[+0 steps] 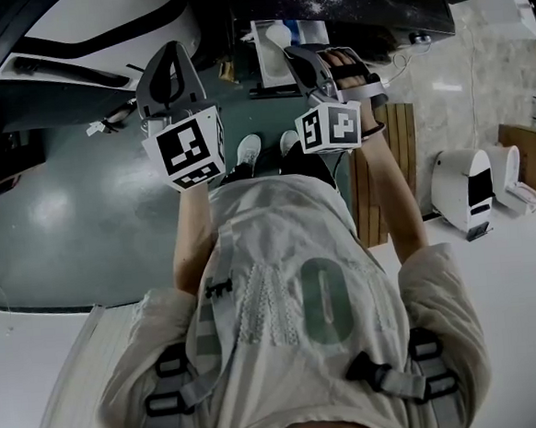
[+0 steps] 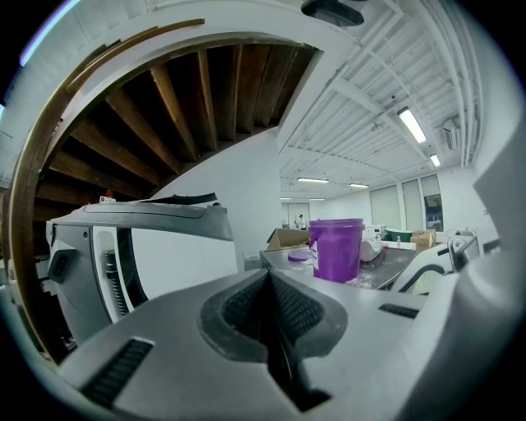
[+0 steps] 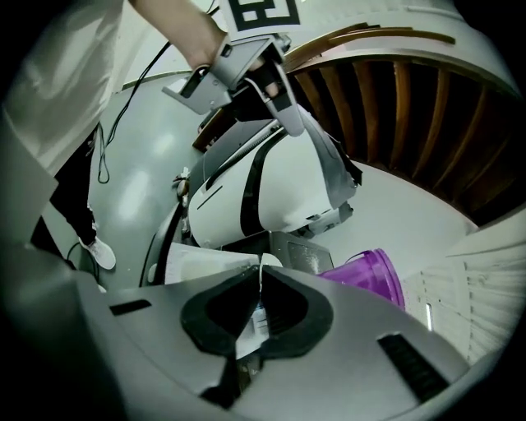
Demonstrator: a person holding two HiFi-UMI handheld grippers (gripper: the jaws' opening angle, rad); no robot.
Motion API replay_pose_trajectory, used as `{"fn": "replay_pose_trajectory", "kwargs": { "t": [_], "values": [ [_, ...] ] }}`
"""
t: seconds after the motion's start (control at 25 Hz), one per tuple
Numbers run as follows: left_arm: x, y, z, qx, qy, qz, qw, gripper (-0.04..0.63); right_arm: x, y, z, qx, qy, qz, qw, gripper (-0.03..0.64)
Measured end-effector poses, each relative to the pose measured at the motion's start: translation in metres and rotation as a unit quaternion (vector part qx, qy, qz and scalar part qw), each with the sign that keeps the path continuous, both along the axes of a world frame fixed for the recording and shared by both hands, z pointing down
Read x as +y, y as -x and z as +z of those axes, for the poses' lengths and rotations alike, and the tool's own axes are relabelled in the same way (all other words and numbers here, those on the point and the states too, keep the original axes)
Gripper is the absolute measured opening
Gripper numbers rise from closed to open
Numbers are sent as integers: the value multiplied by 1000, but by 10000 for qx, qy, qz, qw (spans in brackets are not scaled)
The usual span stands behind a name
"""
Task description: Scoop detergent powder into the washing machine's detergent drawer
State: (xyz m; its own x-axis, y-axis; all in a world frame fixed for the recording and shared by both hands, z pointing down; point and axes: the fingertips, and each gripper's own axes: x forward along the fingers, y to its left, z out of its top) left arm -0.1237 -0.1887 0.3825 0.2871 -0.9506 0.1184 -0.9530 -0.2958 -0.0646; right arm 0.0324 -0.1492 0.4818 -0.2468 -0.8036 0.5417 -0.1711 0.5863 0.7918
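Scoop handle, as I take it: a thin white strip [image 3: 255, 322] stands edge-on between the pads of the right gripper [image 3: 260, 278], which is clenched on it. Its long axis runs outward along the jaws. Its bowl end cannot be made out, so I cannot tell whether it carries powder. The left gripper [image 2: 269, 281] has its jaws pressed together with nothing between them. In the head view it is held up level with the other at centre frame, in front of the person's chest.

Just past the right jaws, at centre left of the right gripper view, lies a white tray [image 3: 201, 265], probably the detergent drawer. In the head view it sits at upper centre on a dark tabletop [image 1: 390, 9], directly beyond the right gripper's tips. Farther on, at the lower right of the right gripper view, is the purple bucket [image 3: 374, 275], presumably the powder's store; pale dust speckles the tabletop round it. Farthest, a white rounded machine [image 3: 263, 193] with a dark band, likely the washer, fills the middle of that view.

The coming move turns on this: tray and bucket both lie ahead of the hand that holds the strip. The tray is nearer and left of the strip's axis, the bucket farther and to its right. The right hand is therefore the nearer one for either.
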Motion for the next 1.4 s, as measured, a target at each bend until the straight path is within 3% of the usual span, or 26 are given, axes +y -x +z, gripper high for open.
{"fn": "replay_pose_trajectory", "kwargs": {
  "t": [0.24,0.52,0.64,0.84,1.0,1.24,1.4],
  "values": [
    [-2,-19,-18,23,-183,143,9997,20,-23,-9,-46,-899,-248,436,9947,12],
    [0,-45,-44,14,-428,268,9987,20,-37,-33,-103,-1872,-605,873,9766,12],
    [3,-60,-58,-8,-595,366,9976,20,-35,-44,-125,-2768,-618,1127,9523,12],
    [12,-85,-79,-55,-845,512,9951,20,-29,-69,-161,-4240,-741,1486,8903,12],
    [22,-104,-84,-128,-911,607,9939,20,-18,-95,-175,-5017,-798,1716,8441,12],
    [33,-128,-90,-212,-996,715,9922,20,7,-127,-184,-5667,-900,1837,7981,12],
    [40,-137,-93,-201,-1037,693,9920,20,25,-141,-183,-5887,-973,1882,7801,12]
  ]
}}
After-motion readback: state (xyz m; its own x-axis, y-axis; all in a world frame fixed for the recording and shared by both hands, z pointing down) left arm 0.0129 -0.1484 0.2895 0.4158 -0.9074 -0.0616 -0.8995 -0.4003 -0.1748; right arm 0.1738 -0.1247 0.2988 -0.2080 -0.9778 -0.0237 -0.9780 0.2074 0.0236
